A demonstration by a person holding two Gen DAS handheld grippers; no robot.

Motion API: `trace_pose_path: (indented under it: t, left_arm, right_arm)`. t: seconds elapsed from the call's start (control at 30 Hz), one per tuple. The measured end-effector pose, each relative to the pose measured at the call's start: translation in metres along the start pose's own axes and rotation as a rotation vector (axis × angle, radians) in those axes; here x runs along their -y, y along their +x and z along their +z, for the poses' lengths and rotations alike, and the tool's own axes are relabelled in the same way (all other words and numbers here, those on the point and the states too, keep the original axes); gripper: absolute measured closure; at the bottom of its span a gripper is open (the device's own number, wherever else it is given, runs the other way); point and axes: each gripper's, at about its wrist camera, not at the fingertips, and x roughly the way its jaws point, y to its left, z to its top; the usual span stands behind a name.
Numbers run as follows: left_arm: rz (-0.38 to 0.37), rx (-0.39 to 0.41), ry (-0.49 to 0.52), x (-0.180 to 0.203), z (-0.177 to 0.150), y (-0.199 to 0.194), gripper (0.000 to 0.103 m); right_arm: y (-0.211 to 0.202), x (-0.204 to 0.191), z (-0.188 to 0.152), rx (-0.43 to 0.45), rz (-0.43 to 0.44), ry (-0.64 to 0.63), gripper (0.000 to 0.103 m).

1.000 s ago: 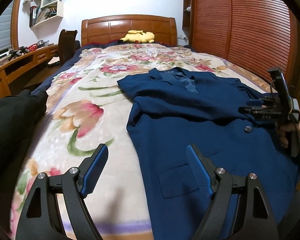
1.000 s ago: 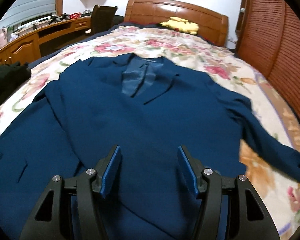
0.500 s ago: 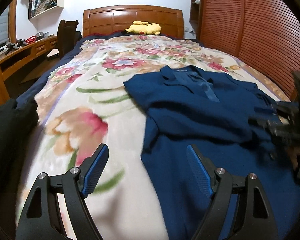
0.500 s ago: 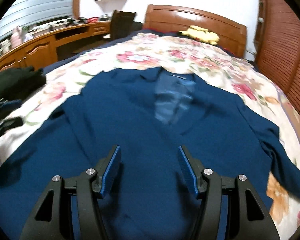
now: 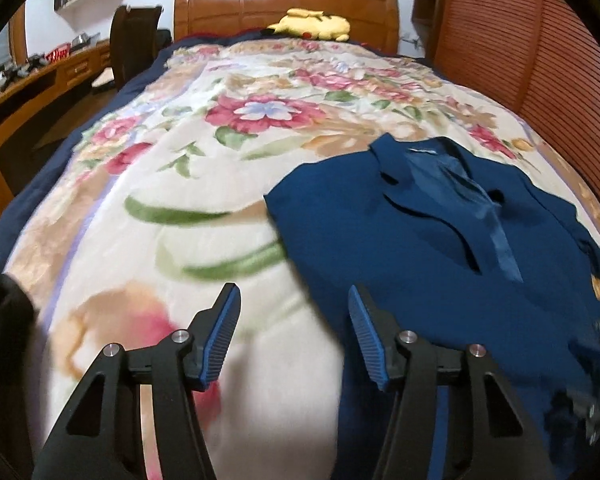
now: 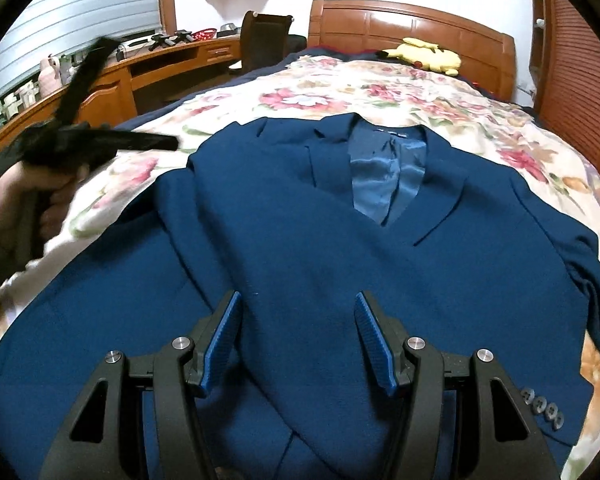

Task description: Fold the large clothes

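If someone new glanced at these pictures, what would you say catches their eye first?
The navy blazer spread face-up across the floral blanket dominates, with one sleeve folded diagonally across its front. Behind it, a yellow plush toy lies by the wooden headboard. Both the left hand-held gripper and the right hand-held gripper are open and hold nothing.

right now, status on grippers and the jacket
Left gripper open, empty, over the blanket beside the jacket. Right gripper open, empty, above the jacket front. Jacket flat, one sleeve folded across the front. Nothing in the way.
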Motion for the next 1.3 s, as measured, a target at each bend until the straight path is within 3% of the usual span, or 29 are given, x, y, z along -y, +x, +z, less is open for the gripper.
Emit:
trace_pose_path:
  t: [0.23, 0.3, 0.37, 0.47, 0.57, 0.77, 0.87, 0.93, 1.07, 1.3]
  left_arm:
    - [-0.053, -0.086, -0.108, -0.017, 0.024, 0.051, 0.046]
    - [-0.082, -0.093, -0.145, -0.023, 0.029, 0.057, 0.059]
    - [-0.137, -0.119, -0.174, -0.025, 0.032, 0.063, 0.079]
    - [-0.136, -0.134, -0.142, -0.013, 0.042, 0.067, 0.094]
    - [-0.101, -0.128, -0.071, 0.003, 0.055, 0.065, 0.099]
    - [-0.031, 0.022, 0.023, 0.027, 0.097, 0.032, 0.099]
    - [0.0, 0.02, 0.032, 0.033, 0.097, 0.028, 0.099]
    - [0.039, 0.002, 0.058, 0.034, 0.084, 0.025, 0.094]
    - [0.029, 0.001, 0.069, 0.026, 0.044, -0.001, 0.063]
    - [-0.004, 0.002, 0.078, 0.028, -0.02, -0.04, 0.06]
  right_arm:
    - [0.005, 0.002, -0.001, -0.01, 0.024, 0.011, 0.042]
    - [0.005, 0.005, -0.002, -0.003, 0.031, 0.021, 0.042]
    - [0.004, 0.007, -0.002, 0.002, 0.04, 0.032, 0.042]
    - [0.007, 0.009, -0.003, 0.002, 0.05, 0.044, 0.042]
    - [0.007, 0.009, -0.003, 0.006, 0.051, 0.049, 0.042]
    - [0.002, 0.009, -0.005, 0.03, 0.031, 0.052, 0.042]
    - [0.001, 0.009, -0.006, 0.031, 0.024, 0.053, 0.042]
    - [0.0, 0.009, -0.006, 0.039, 0.016, 0.053, 0.042]
    - [-0.005, 0.007, -0.007, 0.055, -0.009, 0.036, 0.042]
    - [-0.009, 0.007, -0.009, 0.071, -0.048, 0.021, 0.042]
